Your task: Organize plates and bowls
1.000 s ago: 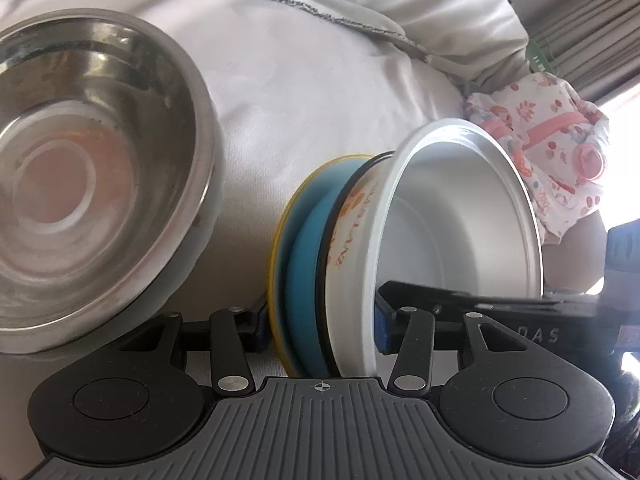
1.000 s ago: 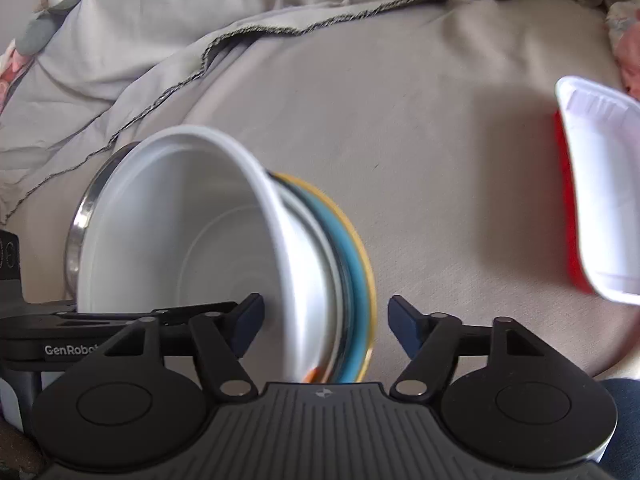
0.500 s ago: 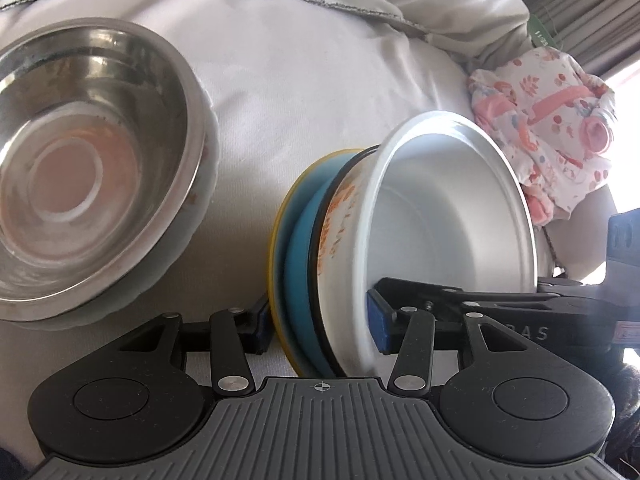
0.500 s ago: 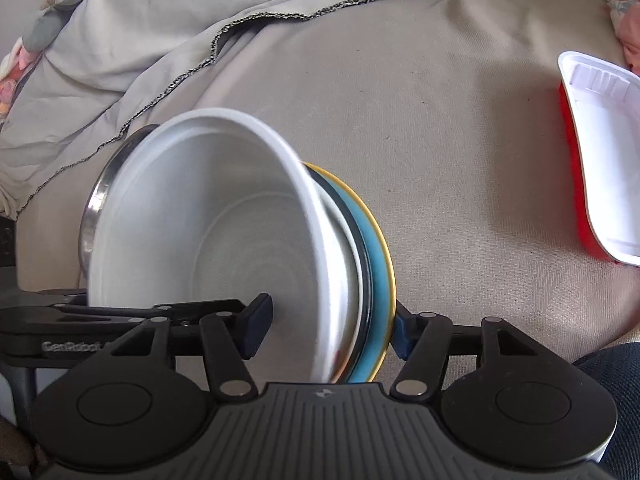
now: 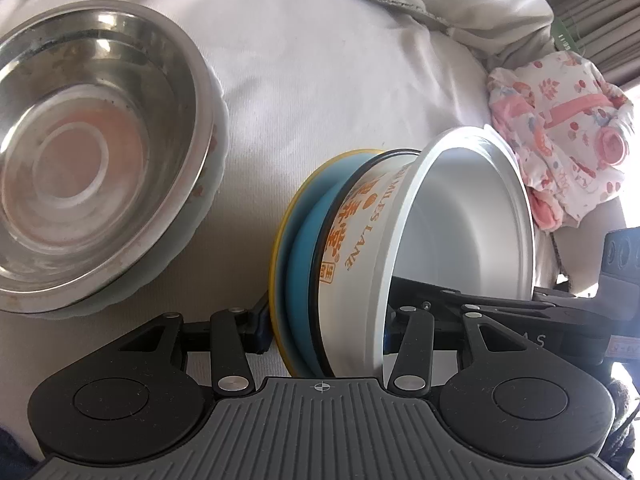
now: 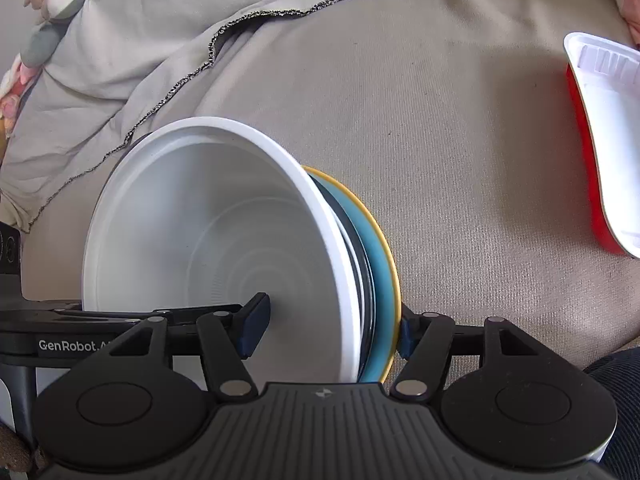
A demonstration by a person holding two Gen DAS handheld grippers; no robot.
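white bowl | nested in blue plate | on edge; steel bowl left

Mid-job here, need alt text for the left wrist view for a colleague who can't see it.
The left gripper is clamped on a tilted stack: a white bowl with orange lettering nested on a blue plate and yellow plate. A steel bowl sits to the left on pale cloth.

The right gripper clamps a stack tilted on edge: white bowl nested in what looks like a blue-and-yellow plate, above the beige bedsheet.
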